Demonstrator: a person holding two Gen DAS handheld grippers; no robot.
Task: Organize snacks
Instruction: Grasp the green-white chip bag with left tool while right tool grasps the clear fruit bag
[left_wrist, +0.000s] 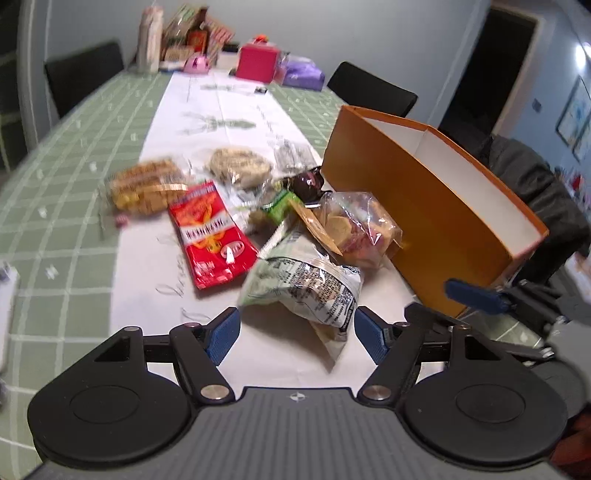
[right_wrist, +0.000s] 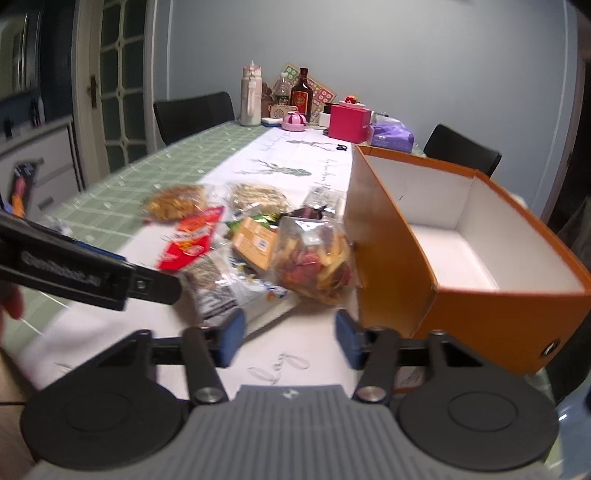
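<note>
Left claw (left_wrist: 295, 332) spread around the grey packet (left_wrist: 306, 288), pads clear; right claw (right_wrist: 290, 338) spread, empty. Pickup step: pinch, carry to the orange box (left_wrist: 417, 206) at two o'clock.

Black arm of the left tool (right_wrist: 88, 273) carries pale embossed lettering, too blurred to spell out. Red snack packet (left_wrist: 210, 236) has white print, unreadable. Silver-green bag (left_wrist: 306, 284) shows dense black small print, illegible. White runner (right_wrist: 277, 369) on the desk bears cursive script, unreadable.
</note>
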